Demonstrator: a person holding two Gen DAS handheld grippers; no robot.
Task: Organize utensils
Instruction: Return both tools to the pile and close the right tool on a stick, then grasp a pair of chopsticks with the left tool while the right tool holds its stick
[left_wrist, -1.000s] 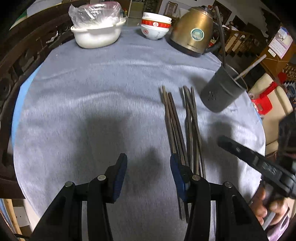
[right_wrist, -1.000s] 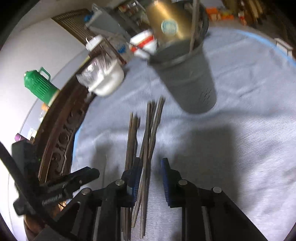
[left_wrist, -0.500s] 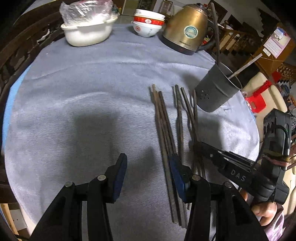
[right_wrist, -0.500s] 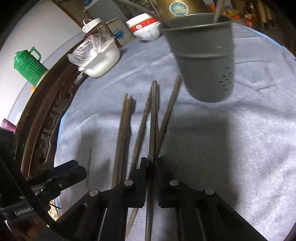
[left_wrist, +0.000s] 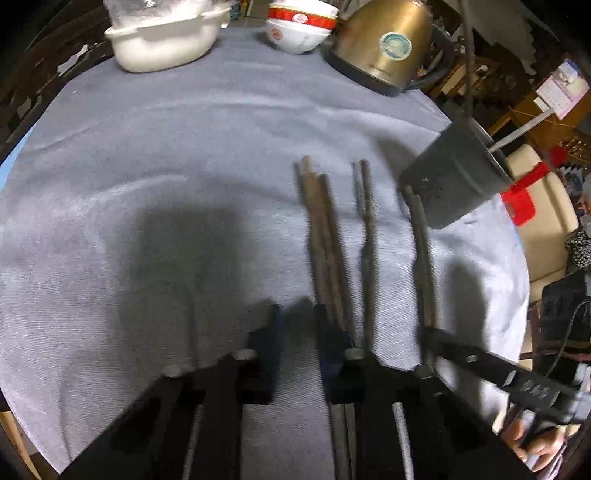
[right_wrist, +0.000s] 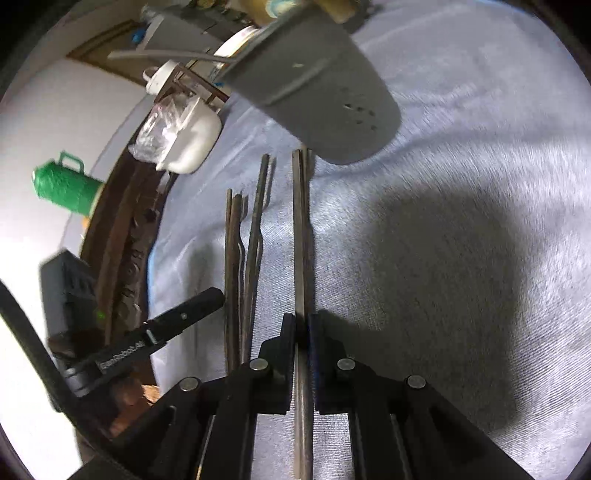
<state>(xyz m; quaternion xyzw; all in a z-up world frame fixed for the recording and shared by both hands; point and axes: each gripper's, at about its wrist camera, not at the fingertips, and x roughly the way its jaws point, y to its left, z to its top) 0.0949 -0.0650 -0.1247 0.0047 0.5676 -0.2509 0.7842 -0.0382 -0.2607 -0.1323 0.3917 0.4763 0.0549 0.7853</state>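
Several dark chopsticks (left_wrist: 328, 236) lie side by side on the grey tablecloth (left_wrist: 166, 155). My right gripper (right_wrist: 302, 332) is shut on a pair of chopsticks (right_wrist: 301, 229) and holds them lifted, tips pointing at the grey perforated utensil holder (right_wrist: 317, 96). The held pair also shows in the left wrist view (left_wrist: 421, 254), next to the holder (left_wrist: 454, 177). My left gripper (left_wrist: 297, 332) is open just left of the lying chopsticks, low over the cloth. The rest of the chopsticks (right_wrist: 243, 251) lie left of the held pair.
A gold kettle (left_wrist: 380, 44), stacked red-and-white bowls (left_wrist: 299, 24) and a white dish with plastic wrap (left_wrist: 162, 40) stand at the far edge. A green jug (right_wrist: 66, 188) stands off the table at the left. The table edge drops off at the right.
My right gripper has closed on a pair of chopsticks and lifted them off the cloth toward the holder. My left gripper has narrowed a little and moved forward.
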